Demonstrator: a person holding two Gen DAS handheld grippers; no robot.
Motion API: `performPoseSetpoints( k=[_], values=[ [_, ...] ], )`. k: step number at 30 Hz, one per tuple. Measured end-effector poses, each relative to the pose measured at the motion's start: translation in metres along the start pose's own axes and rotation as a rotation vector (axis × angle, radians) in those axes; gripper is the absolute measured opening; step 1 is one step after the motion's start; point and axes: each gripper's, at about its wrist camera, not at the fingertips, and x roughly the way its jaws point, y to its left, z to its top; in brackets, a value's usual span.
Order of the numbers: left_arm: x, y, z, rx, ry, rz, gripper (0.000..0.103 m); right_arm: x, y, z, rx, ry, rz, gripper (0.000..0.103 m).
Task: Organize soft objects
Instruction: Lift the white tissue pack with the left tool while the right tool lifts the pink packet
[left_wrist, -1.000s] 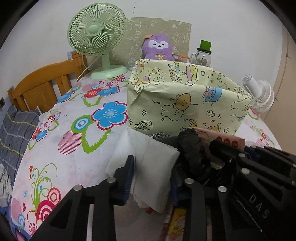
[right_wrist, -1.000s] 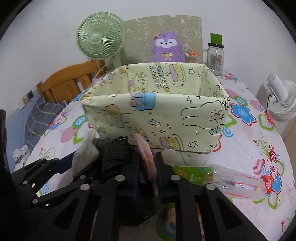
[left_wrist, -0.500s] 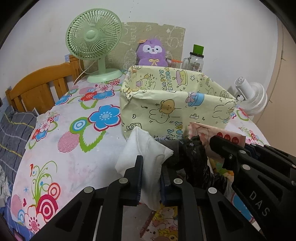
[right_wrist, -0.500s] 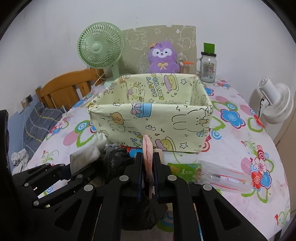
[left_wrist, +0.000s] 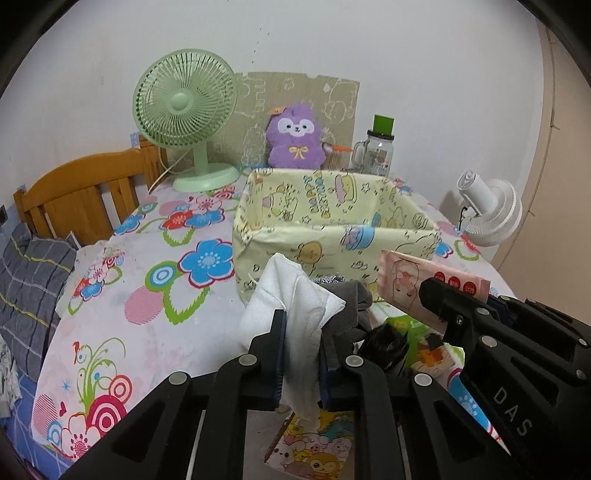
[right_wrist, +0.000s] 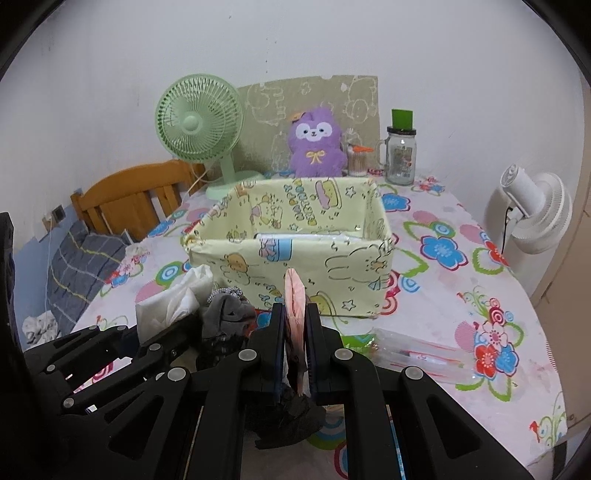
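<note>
My left gripper (left_wrist: 301, 332) is shut on a white folded cloth (left_wrist: 291, 302) and holds it up in front of the yellow cartoon-print fabric box (left_wrist: 332, 236). My right gripper (right_wrist: 295, 325) is shut on a pink tissue pack (right_wrist: 294, 295), edge-on, in front of the same box (right_wrist: 291, 258). The pink pack also shows in the left wrist view (left_wrist: 424, 288). The white cloth shows in the right wrist view (right_wrist: 177, 302). A grey and black bundle of fabric (right_wrist: 229, 321) lies between the grippers below them.
A green desk fan (left_wrist: 184, 122), a purple plush (left_wrist: 295, 136) and a glass jar (left_wrist: 376, 151) stand behind the box. A white clip fan (right_wrist: 535, 210) is at the table's right edge. A clear plastic packet (right_wrist: 413, 350) and green packets (left_wrist: 424, 339) lie in front. A wooden chair (left_wrist: 81, 192) stands left.
Both grippers have risen and drawn back from the box, lifting the white cloth and the pink pack off the table. The left gripper closed on the cloth.
</note>
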Motion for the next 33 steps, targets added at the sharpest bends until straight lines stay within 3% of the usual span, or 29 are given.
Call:
performPoseSetpoints(
  k=[33],
  values=[
    [-0.048, -0.030, 0.053, 0.043, -0.123, -0.022, 0.012, -0.058, -0.015, 0.047, 0.034, -0.133, -0.018, 0.013]
  ],
)
